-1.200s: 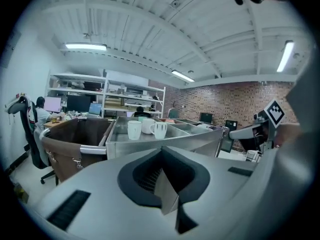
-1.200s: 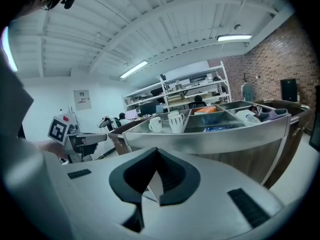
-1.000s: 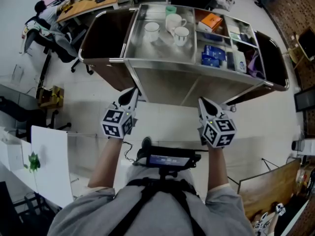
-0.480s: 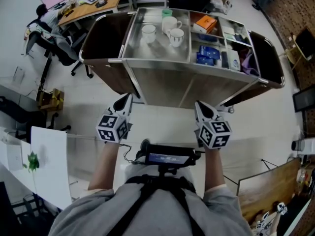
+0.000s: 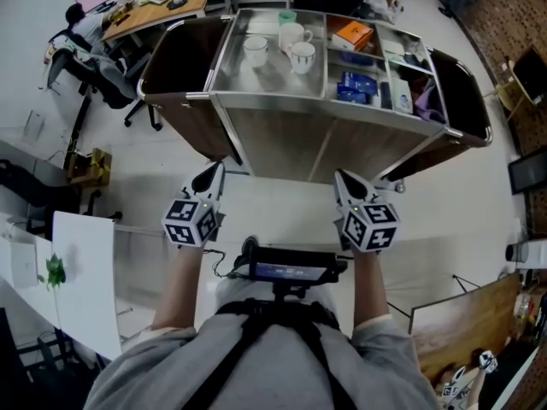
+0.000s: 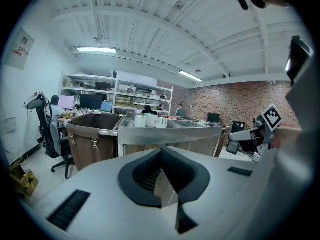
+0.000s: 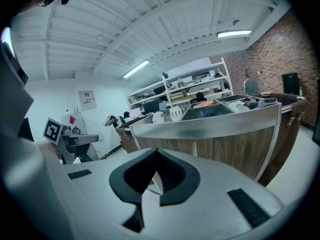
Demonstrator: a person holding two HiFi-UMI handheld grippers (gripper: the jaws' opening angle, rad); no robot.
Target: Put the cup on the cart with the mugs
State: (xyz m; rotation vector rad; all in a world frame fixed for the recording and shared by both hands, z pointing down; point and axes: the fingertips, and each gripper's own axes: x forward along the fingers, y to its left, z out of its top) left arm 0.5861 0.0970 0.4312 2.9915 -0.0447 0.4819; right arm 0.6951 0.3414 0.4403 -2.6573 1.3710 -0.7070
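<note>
Cart (image 5: 273, 135) farther; white cup (image 5: 255, 49) beside mugs (image 5: 302, 55)

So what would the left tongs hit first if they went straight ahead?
Most likely the cart's wooden front panel, just ahead of the left tongs; nothing shows between them, though depth is unclear.

Green cup (image 5: 287, 15) partly hidden behind mugs (image 5: 301, 56); blue packets (image 5: 352, 88) too small to identify.

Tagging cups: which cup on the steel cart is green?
The pale-green cup at the steel cart's far edge; the three mugs before it are white.
</note>
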